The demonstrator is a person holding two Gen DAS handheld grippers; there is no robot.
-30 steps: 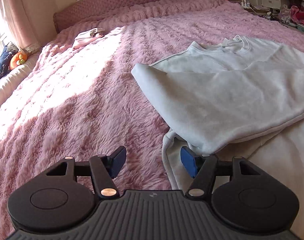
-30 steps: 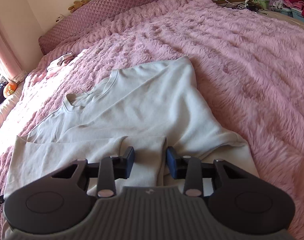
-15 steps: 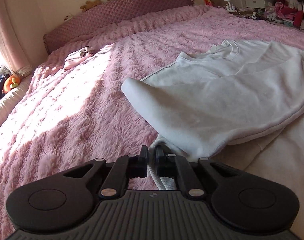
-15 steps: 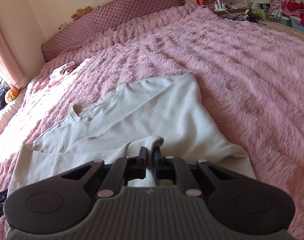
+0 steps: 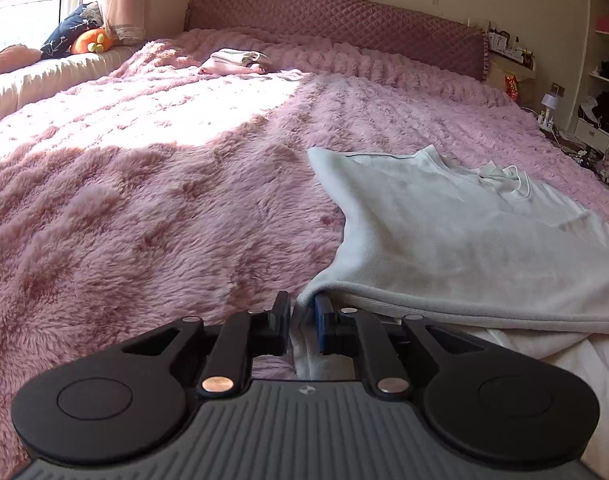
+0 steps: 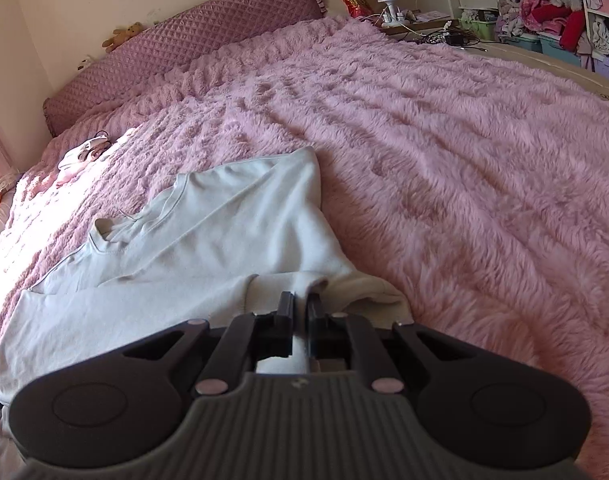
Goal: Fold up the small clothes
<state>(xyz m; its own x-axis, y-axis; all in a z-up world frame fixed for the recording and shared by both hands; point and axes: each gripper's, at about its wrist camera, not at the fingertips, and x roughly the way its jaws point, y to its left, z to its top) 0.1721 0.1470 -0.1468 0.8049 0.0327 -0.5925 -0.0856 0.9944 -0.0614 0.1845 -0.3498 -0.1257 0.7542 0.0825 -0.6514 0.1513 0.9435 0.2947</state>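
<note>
My left gripper [image 5: 302, 322] has its jaws narrow, pinched on the hem of the pale grey sweatshirt [image 5: 444, 236]; they have just eased apart slightly, cloth still between them. My right gripper [image 6: 300, 320] is clamped tight on a fold of the same sweatshirt [image 6: 208, 240]. A second ago both pairs stood open around the fabric. In the left view the sweatshirt spreads toward 2 o'clock over the shaggy pink bedspread [image 5: 152, 216]. It is soft fleece with a ribbed collar. Folded clothes [image 5: 236, 62] lie at 11 o'clock near the quilted headboard [image 5: 344, 20].
</note>
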